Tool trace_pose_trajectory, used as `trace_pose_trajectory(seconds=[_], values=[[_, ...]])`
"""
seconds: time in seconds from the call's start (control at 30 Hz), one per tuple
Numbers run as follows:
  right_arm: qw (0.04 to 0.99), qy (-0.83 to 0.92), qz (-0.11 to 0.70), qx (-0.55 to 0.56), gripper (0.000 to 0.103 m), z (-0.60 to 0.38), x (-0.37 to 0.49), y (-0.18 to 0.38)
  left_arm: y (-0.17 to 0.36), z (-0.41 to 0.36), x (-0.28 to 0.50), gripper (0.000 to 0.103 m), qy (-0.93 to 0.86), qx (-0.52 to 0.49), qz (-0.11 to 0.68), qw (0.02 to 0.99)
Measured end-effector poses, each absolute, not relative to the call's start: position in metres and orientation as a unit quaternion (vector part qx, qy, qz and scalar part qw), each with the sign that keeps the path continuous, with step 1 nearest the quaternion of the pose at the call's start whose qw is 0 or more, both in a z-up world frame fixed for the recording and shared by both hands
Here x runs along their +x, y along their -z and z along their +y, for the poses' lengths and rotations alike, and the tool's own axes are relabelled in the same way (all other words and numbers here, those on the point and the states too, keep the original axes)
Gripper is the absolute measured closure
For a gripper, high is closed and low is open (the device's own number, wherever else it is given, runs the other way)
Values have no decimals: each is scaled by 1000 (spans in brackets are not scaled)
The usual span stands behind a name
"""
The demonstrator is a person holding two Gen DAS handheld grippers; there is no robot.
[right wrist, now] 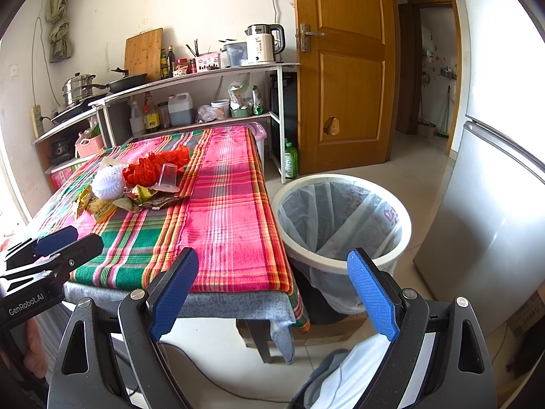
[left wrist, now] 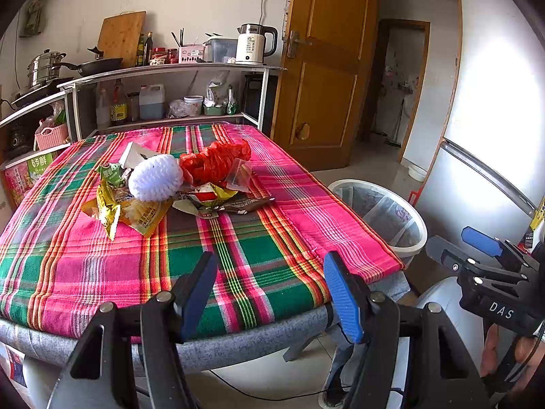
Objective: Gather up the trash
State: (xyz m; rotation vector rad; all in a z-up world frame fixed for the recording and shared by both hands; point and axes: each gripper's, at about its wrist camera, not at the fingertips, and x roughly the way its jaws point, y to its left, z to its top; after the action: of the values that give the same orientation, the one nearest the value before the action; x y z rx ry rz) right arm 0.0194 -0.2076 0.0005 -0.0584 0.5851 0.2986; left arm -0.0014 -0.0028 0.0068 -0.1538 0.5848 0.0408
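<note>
Both claws hang short of the near edge of the table (left wrist: 279,235), which is draped in a pink, green and red plaid cloth, and nothing has been picked up yet. The left claw (left wrist: 270,293) is spread wide and empty over that edge; the right claw (right wrist: 272,293) is likewise spread wide with nothing between its blue pads, sitting off the table's near right corner above the floor. The trash lies in one heap toward the far left part of the table: a white foam fruit net (left wrist: 155,177), a crumpled red plastic bag (left wrist: 214,160) touching it, a small clear plastic cup (right wrist: 167,174) tipped against the bag, yellow snack wrappers (left wrist: 136,213) splayed at the near side, and a flat dark wrapper (left wrist: 245,204) at the right. The round white bin lined with a clear bag (right wrist: 340,262) stands on the floor just beside the table's right edge. I'd say the first reach is the step in hand, and the foam net or the red bag looks the easiest bite: bulky, soft, standing proud of the cloth. The flat wrappers want a low approach, or the pads may snag the cloth instead.
</note>
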Motion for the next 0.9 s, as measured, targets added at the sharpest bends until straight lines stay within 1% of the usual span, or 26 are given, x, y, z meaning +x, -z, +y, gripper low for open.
trace_pose_trajectory(seconds=[0.9], values=[[944, -149, 291, -31, 14, -205, 22, 4, -6, -6, -1, 36, -19, -74, 291, 954]])
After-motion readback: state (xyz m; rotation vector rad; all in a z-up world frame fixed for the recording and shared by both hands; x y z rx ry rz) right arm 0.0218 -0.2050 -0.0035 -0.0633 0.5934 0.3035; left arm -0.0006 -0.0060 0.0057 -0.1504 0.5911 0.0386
